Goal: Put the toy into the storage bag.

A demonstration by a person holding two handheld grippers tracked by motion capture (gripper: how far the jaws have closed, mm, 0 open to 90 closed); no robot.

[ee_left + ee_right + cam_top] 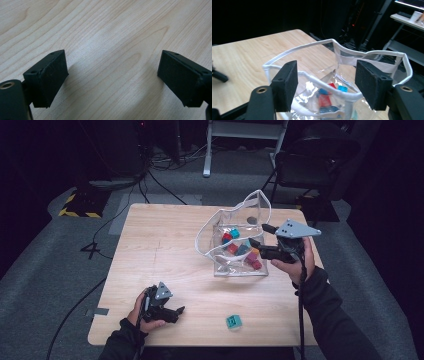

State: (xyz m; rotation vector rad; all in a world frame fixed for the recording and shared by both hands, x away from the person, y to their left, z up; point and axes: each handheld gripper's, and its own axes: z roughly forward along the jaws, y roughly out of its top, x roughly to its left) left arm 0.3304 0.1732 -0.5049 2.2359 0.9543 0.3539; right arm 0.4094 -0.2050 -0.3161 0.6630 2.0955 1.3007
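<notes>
At the table's right side, my right gripper hangs w/ jaws apart beside the clear pouch of colored blocks, gripping nothing; my left gripper rests open near the front edge, a teal block lying loose nearby.

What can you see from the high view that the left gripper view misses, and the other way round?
High view alone: the clear bag with coloured blocks inside, a teal block lying loose near the table's front edge, both hands, and the right gripper at the bag.

Left gripper view alone: a close look at the left gripper, its black pads apart with nothing between them, just bare wood grain.

Both share: the wooden table and the left gripper.
</notes>
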